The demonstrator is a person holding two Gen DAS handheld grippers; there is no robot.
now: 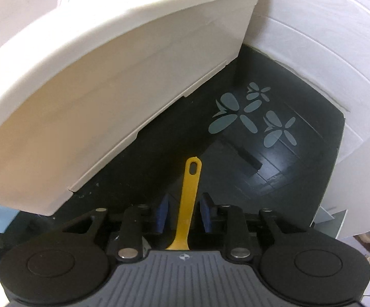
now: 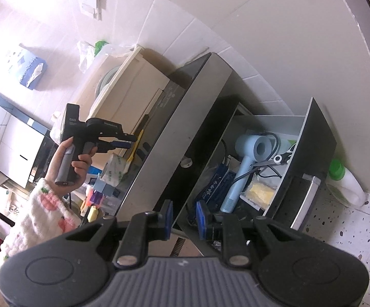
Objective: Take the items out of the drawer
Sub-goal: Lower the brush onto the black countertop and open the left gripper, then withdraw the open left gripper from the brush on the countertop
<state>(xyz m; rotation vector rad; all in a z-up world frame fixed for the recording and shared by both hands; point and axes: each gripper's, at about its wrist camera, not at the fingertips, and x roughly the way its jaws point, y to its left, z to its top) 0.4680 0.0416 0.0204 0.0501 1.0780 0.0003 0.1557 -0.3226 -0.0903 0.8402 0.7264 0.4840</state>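
- Looking along the left gripper (image 1: 183, 213) from its own wrist camera: blue pads (image 1: 162, 211) set close on either side of a yellow plastic handle (image 1: 188, 199), hanging-hole end pointing forward; firm pinch or narrow gap, cannot tell from this angle. Carried over a dark countertop with leaf decals (image 1: 251, 117), beside a cream dish rack (image 1: 108, 76), probably for setting down out of the drawer.
- Looking from the right wrist: right gripper (image 2: 184, 217) empty, pads apart, aimed at the open drawer (image 2: 300, 168), likely lined up for another pick.
- Showing only here: pale blue hair dryer (image 2: 249, 158), scissors (image 2: 284, 154) and blue box (image 2: 214, 189) lying in the drawer; also the hand (image 2: 70, 161) gripping the left tool, yellow utensil (image 2: 135, 148) hanging from its tip, well clear of the drawer.
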